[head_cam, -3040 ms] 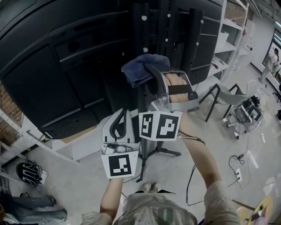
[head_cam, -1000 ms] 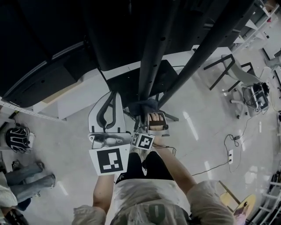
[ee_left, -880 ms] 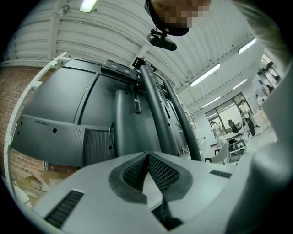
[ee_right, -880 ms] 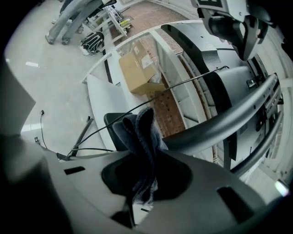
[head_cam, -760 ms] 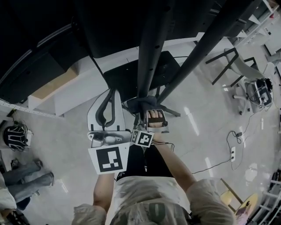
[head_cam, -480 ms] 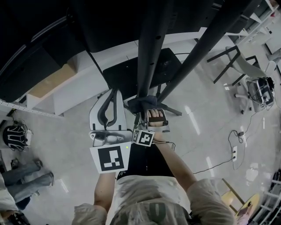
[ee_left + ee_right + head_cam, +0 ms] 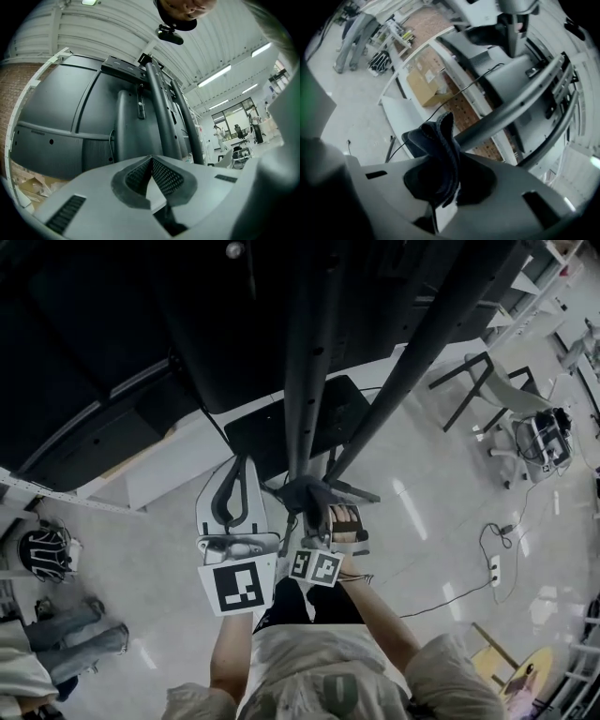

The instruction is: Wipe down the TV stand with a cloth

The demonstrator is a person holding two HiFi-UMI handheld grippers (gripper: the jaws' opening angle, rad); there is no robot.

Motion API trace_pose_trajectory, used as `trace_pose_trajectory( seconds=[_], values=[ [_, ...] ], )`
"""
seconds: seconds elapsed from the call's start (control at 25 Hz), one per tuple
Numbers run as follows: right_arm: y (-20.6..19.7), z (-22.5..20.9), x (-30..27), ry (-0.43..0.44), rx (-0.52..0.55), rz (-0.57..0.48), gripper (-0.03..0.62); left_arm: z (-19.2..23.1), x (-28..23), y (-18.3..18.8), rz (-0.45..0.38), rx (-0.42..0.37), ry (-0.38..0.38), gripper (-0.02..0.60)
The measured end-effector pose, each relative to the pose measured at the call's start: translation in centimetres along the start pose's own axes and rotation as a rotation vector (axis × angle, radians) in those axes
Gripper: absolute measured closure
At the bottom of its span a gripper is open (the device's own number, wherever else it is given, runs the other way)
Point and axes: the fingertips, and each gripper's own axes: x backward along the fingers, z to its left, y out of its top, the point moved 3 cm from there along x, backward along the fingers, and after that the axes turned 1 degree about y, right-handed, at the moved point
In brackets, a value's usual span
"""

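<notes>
The TV stand's dark upright poles [image 7: 305, 362] rise from a black base plate [image 7: 281, 423] under the big black screen [image 7: 103, 343]. My right gripper [image 7: 314, 507] is shut on a dark blue cloth [image 7: 305, 491], which is pressed against the lower part of the middle pole. In the right gripper view the bunched cloth [image 7: 438, 150] sticks out of the jaws beside a grey pole [image 7: 511, 110]. My left gripper [image 7: 234, 502] hangs beside it to the left, shut with nothing in it. In the left gripper view its pads [image 7: 161, 174] meet, facing the poles [image 7: 161, 117].
White shelving [image 7: 141, 465] runs along the wall behind the stand. A grey chair [image 7: 502, 390] and a wheeled base [image 7: 544, 442] stand at the right, with cables [image 7: 497, 549] on the floor. A helmet [image 7: 42, 549] and a person's legs [image 7: 80, 648] are at the left.
Three seconds ago the cloth was high on the poles; it has come down to near the base. In the last second both grippers shifted only slightly, and the view tilted.
</notes>
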Motion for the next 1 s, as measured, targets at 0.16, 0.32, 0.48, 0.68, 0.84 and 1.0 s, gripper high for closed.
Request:
trace_pose_trajectory(
  seconds=[0.16,0.32,0.48,0.68,0.84,1.0],
  values=[
    [3.5,-10.0,6.2,-0.074,-0.227,-0.073,0.533,-0.8,0.0,4.9,-0.022,0.001,-0.02,0.566],
    [5.0,-18.2,8.9,-0.267,-0.308,-0.145,0.533,-2.5,-1.2,7.4,-0.091,0.004,-0.072,0.566],
    [5.3,-22.1,10.5,-0.373,-0.31,-0.173,0.533,-4.9,-2.2,9.1,-0.135,0.025,-0.128,0.566],
    [4.6,-24.5,11.2,-0.425,-0.334,-0.162,0.533,-6.5,-3.1,10.3,-0.158,0.026,-0.17,0.566],
    [4.2,-26.0,11.1,-0.453,-0.335,-0.154,0.533,-6.9,-4.1,10.7,-0.163,0.029,-0.181,0.566],
    [3.4,-27.6,10.6,-0.466,-0.349,-0.135,0.533,-7.6,-4.6,11.1,-0.143,0.041,-0.22,0.566]
  ],
)
